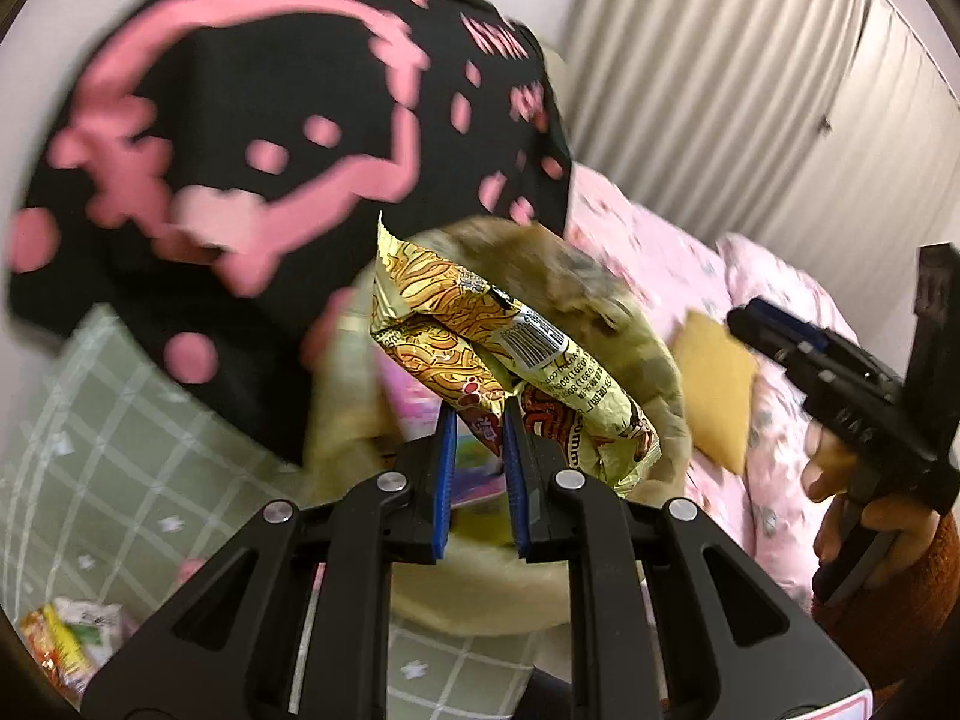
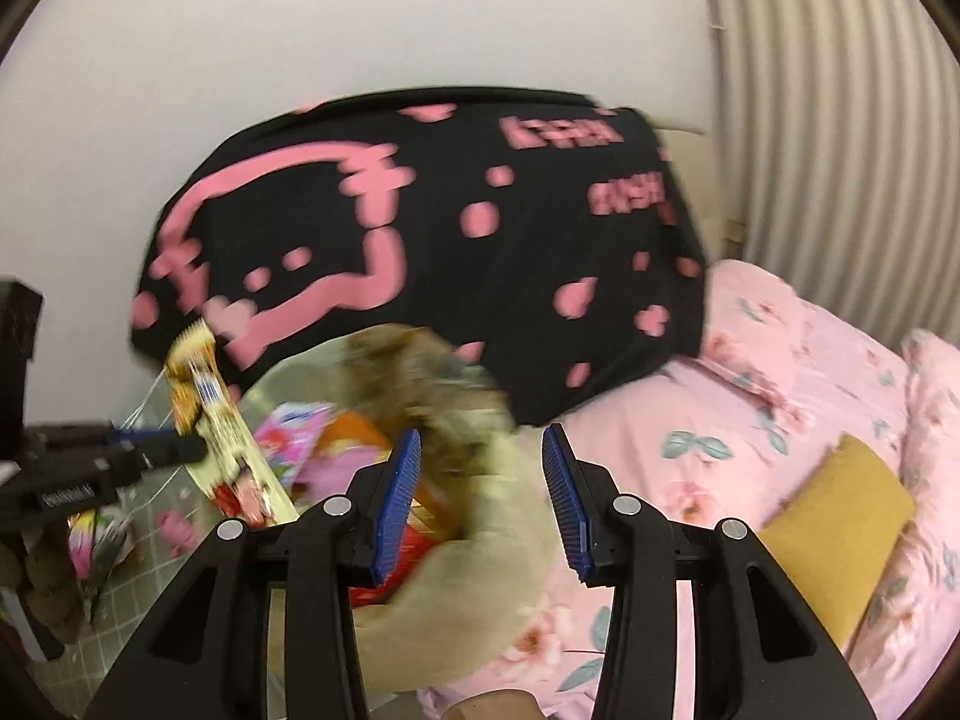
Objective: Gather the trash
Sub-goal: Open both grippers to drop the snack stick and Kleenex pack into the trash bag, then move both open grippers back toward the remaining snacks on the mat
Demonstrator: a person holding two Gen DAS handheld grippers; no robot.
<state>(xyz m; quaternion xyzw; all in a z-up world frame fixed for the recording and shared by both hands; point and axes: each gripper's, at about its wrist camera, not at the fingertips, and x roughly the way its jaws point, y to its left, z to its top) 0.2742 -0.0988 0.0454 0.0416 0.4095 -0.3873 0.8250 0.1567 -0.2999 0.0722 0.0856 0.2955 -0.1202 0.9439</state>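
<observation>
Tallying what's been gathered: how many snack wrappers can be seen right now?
At least 4: a yellow noodle wrapper in the left gripper, a pink one and an orange-red one inside the beige bag, plus loose wrappers on the green bedding. More may be hidden.

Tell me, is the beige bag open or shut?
Open: the beige bag gapes, with colourful wrappers visible inside its mouth.

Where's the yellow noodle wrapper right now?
Clamped in the left gripper, the noodle wrapper hangs over the open tan bag, centre of the left wrist view.
</observation>
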